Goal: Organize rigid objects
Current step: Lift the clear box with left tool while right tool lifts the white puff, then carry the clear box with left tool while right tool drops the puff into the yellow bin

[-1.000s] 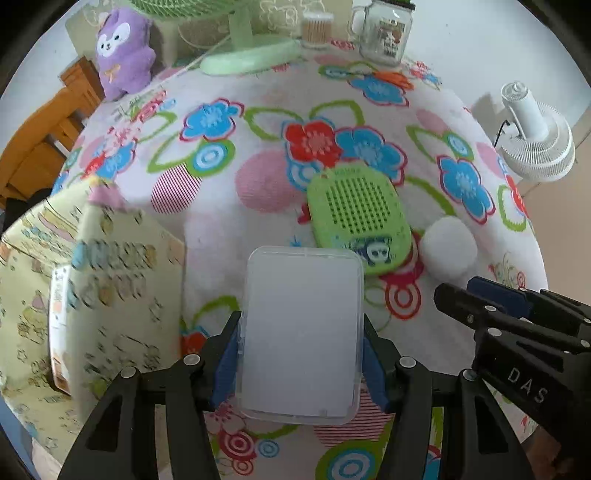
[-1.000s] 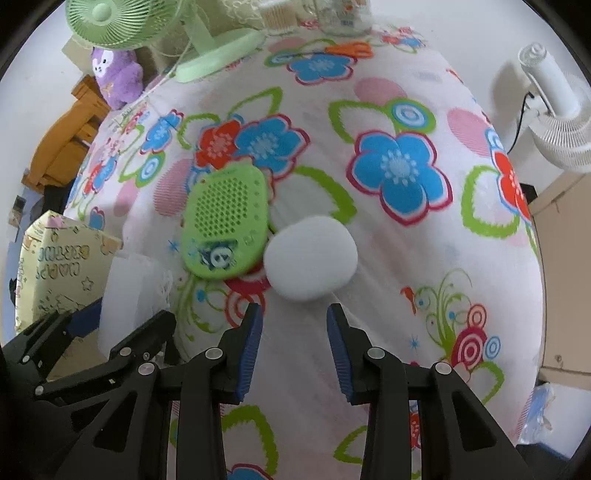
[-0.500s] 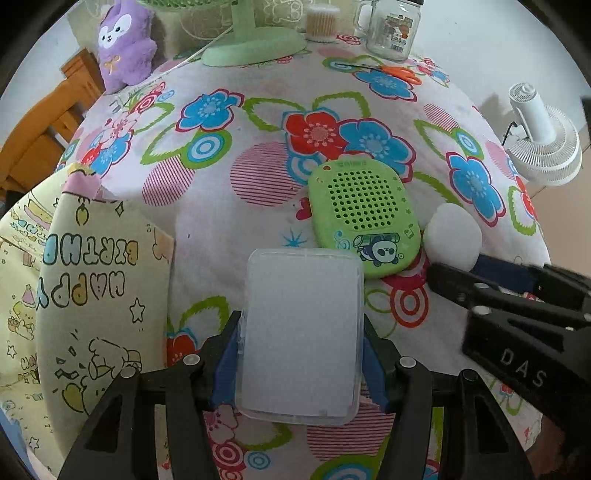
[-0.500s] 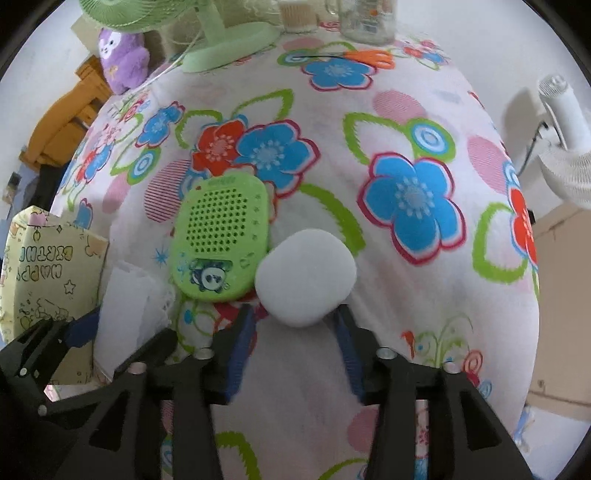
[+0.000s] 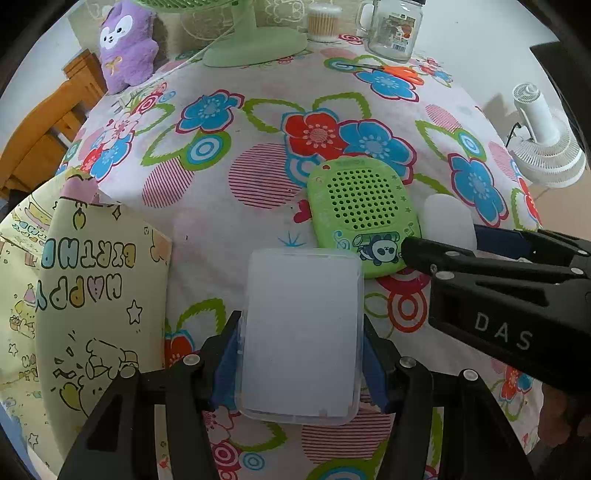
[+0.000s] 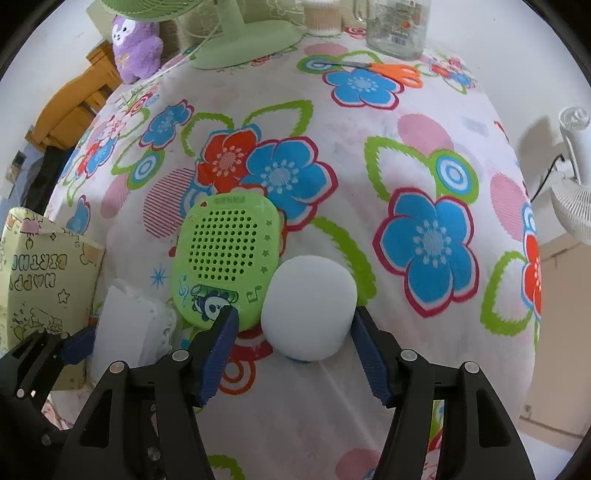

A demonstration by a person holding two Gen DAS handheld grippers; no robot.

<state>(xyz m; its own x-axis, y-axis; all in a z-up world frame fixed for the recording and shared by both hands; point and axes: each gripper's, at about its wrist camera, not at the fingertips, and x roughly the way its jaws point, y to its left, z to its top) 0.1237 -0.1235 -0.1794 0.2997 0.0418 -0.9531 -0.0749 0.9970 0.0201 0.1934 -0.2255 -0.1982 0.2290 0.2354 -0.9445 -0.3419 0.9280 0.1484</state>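
White box: a frosted, translucent rectangular box (image 5: 301,334) with rounded corners, long axis running straight away from the left wrist camera, near end between the fingers, far end toward the green case.
Left gripper: the left gripper (image 5: 300,363) has its jaws clamped on the box's two long sides, blue pads pressed against them.
Green case: a perforated green case (image 6: 227,258) with a panda print lies flat on the table (image 6: 424,155), long axis pointing away and slightly left, panda end nearest the right wrist camera.
White puck: a rounded white object (image 6: 309,306) sits just beside the case's right edge; whether they touch is unclear.
Right gripper: the right gripper (image 6: 291,350) has its jaws wide apart, straddling the white object; the right pad looks to be at its side, the left pad overlaps the green case's near corner.
Edges: a yellow "Happy Birthday" bag (image 5: 92,295) stands at the table's left edge, beside the held box.
Open room: bare flowered cloth stretches beyond the case; scissors (image 6: 391,70), a glass jar (image 6: 397,26) and a green fan base (image 6: 247,40) stand at the far edge.
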